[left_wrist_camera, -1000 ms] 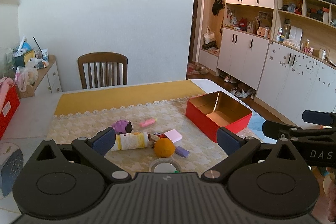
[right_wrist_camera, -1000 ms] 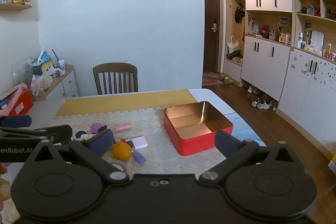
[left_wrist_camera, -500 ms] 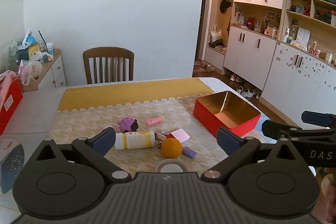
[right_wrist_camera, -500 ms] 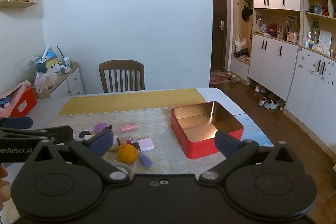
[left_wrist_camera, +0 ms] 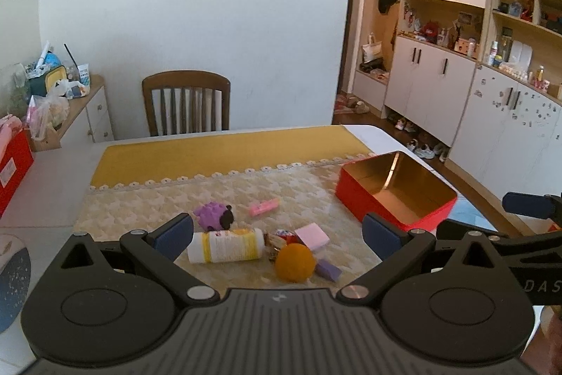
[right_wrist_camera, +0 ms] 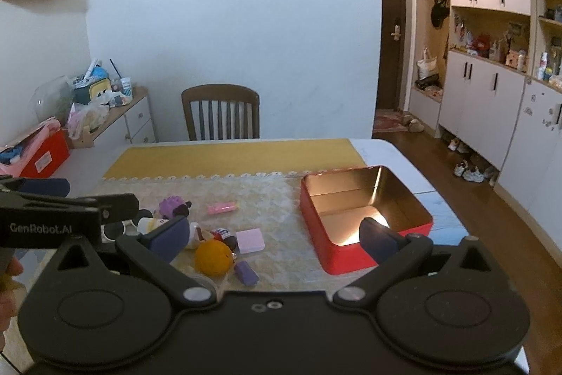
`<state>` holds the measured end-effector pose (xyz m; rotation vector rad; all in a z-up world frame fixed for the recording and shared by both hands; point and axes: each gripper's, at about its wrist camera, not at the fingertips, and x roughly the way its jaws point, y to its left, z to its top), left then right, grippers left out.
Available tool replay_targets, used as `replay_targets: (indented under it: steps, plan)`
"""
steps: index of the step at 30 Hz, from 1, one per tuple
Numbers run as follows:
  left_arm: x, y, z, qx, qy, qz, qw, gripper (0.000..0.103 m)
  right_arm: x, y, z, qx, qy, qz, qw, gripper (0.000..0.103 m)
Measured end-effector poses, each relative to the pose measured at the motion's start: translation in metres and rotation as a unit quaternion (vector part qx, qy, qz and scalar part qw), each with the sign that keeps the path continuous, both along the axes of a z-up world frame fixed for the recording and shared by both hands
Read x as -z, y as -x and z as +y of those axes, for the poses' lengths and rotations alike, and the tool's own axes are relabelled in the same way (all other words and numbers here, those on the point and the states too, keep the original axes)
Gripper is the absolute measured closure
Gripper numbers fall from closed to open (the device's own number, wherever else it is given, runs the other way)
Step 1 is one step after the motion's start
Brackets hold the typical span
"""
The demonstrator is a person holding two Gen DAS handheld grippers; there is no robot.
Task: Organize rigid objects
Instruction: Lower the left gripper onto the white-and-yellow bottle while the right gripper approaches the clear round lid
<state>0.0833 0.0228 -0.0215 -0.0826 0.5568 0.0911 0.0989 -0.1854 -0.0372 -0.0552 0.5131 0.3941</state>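
We see left gripper (left_wrist_camera: 277,232) and right gripper (right_wrist_camera: 275,236) both wide apart, holding nothing; red tin (left_wrist_camera: 397,195) at 2 o'clock of orange ball (left_wrist_camera: 294,262).

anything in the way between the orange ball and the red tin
Nothing visible blocks it. The orange ball lies left of the red tin, with only a pink pad and a purple block close beside the ball; the cloth next to the tin is bare. Both tools, left and right, are open and hold nothing.

A white table (left_wrist_camera: 52,178) carries a yellow-and-cream cloth (left_wrist_camera: 210,160); its near edge may be hidden.
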Motion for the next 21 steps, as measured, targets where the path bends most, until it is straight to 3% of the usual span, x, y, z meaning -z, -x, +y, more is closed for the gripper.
replay_targets:
  steps: [5,11,21]
  plan:
    - [0.010,-0.016,0.010,-0.016,-0.005,0.008,0.9998,0.000,0.010,-0.018,0.008,-0.028,0.015,0.009,0.999,0.000]
    - [0.039,-0.040,0.024,-0.027,0.001,0.056,0.9981,0.000,0.033,-0.033,0.023,-0.099,0.036,0.052,0.993,0.001]
    - [0.083,-0.085,0.050,-0.061,0.006,0.107,0.9924,0.000,0.071,-0.039,0.056,-0.212,0.090,0.091,0.969,0.003]
